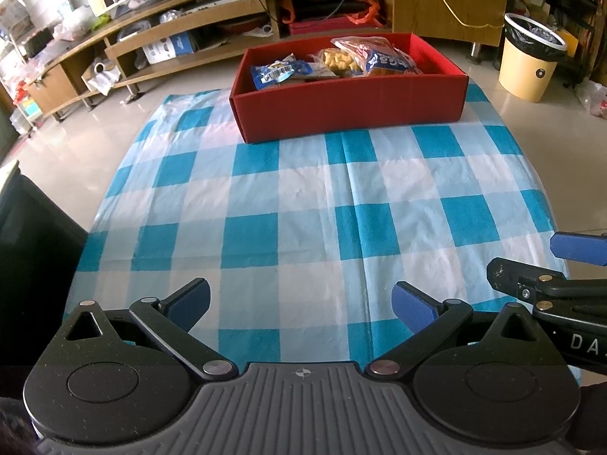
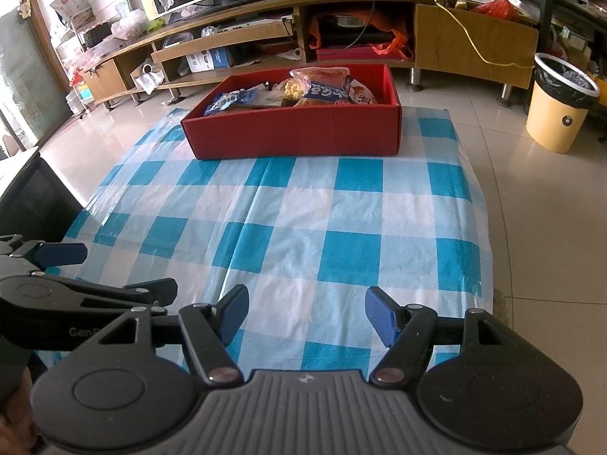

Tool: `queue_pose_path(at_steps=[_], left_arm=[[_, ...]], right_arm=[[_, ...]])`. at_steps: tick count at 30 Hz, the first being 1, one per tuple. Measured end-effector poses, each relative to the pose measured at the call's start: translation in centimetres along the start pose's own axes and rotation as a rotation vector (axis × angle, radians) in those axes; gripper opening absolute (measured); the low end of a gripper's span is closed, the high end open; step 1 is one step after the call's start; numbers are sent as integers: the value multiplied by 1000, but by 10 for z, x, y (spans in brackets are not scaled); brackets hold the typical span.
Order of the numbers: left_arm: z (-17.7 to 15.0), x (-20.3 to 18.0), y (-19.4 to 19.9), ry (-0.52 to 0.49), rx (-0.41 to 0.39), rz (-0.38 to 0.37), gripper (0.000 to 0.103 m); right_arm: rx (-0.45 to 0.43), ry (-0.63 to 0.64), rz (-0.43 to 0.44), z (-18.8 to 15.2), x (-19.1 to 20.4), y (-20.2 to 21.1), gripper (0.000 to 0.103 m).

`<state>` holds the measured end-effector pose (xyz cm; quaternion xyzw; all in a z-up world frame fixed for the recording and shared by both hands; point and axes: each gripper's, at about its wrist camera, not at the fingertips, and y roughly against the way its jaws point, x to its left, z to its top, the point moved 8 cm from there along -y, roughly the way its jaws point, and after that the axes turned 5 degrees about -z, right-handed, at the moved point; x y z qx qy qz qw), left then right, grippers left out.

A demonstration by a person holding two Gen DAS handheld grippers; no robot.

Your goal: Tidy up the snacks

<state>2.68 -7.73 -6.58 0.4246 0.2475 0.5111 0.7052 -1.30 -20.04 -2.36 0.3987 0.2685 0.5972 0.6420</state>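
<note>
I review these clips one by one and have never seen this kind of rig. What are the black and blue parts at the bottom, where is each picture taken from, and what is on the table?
There is no robot here: a person holds one two-finger tool in each hand, and each tool carries a fisheye camera looking forward along its fingers. One picture comes from the left tool, the other from the right tool. Both are open and hold nothing. They are side by side, so each also shows at the edge of the other's picture. Ahead is a table with a blue checked cloth. At its far end stands a red box with snack packets inside.
</note>
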Motion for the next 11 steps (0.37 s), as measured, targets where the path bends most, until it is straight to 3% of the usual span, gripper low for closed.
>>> queue_pose_path(at_steps=[11], left_arm=[[4, -1, 6, -30, -54, 25, 101]], right_arm=[[-10, -9, 11, 1, -1, 2, 64]])
